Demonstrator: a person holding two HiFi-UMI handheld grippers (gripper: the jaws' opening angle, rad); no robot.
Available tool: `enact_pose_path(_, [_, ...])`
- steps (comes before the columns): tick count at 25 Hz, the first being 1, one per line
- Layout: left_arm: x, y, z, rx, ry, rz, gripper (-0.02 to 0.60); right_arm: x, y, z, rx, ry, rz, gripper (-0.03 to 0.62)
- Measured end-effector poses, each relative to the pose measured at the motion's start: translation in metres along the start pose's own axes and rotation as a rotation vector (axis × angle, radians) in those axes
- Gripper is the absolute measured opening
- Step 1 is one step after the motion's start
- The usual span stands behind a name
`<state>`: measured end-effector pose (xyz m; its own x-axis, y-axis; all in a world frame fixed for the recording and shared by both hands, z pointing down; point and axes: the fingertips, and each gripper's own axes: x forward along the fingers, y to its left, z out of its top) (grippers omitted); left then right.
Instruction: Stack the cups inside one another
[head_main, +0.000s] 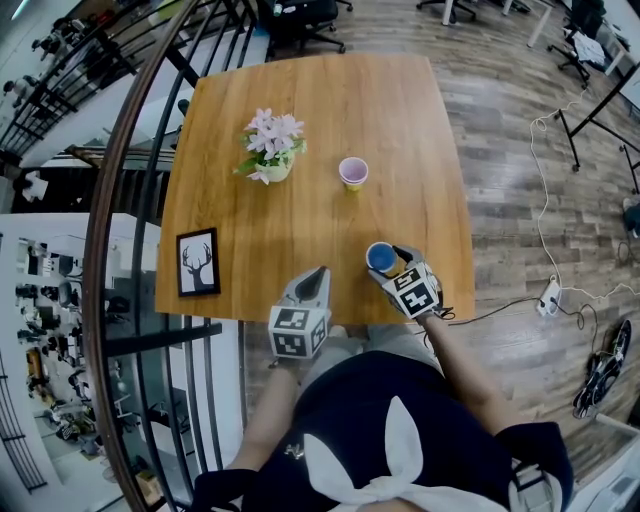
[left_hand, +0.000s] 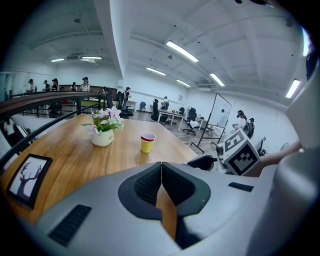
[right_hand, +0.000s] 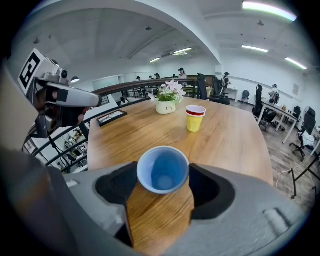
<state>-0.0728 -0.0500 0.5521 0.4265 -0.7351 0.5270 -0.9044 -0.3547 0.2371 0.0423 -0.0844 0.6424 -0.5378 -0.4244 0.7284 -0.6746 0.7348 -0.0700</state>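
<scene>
A blue cup (head_main: 380, 257) (right_hand: 163, 175) stands upright near the table's front edge, between the jaws of my right gripper (head_main: 388, 266) (right_hand: 163, 170). Its rim meets the black pads on both sides with no gap showing. Farther back stands a yellow cup with a red one nested in it (head_main: 352, 172) (left_hand: 147, 142) (right_hand: 195, 118). My left gripper (head_main: 318, 274) (left_hand: 161, 164) hovers at the front edge, left of the right one, shut and empty. In the left gripper view the blue cup is hidden.
A white pot of pink flowers (head_main: 272, 150) (right_hand: 167, 100) sits at the back left of the wooden table (head_main: 330, 100). A framed deer picture (head_main: 198, 262) (left_hand: 27, 177) lies at the front left. A black railing (head_main: 110, 200) runs along the left edge.
</scene>
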Motion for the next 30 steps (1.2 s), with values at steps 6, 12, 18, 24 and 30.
enact_pose_path(6, [0.001,0.001,0.002,-0.009,-0.007,-0.005,0.018,-0.011,-0.006,0.021,-0.01,-0.037,-0.001,0.319])
enact_pose_path(12, [-0.002,0.005,0.009,-0.013,-0.019,-0.003,0.018,-0.036,-0.01,0.058,-0.02,-0.101,-0.012,0.319])
enact_pose_path(18, [-0.004,0.008,0.015,-0.024,-0.027,-0.006,0.018,-0.067,-0.002,0.08,-0.032,-0.158,-0.002,0.319])
enact_pose_path(24, [0.001,0.007,0.018,-0.02,-0.031,-0.014,0.018,-0.086,0.004,0.094,-0.019,-0.206,0.014,0.319])
enact_pose_path(30, [0.007,0.002,0.024,-0.017,-0.034,-0.027,0.018,-0.091,0.0,0.105,-0.028,-0.222,0.014,0.319])
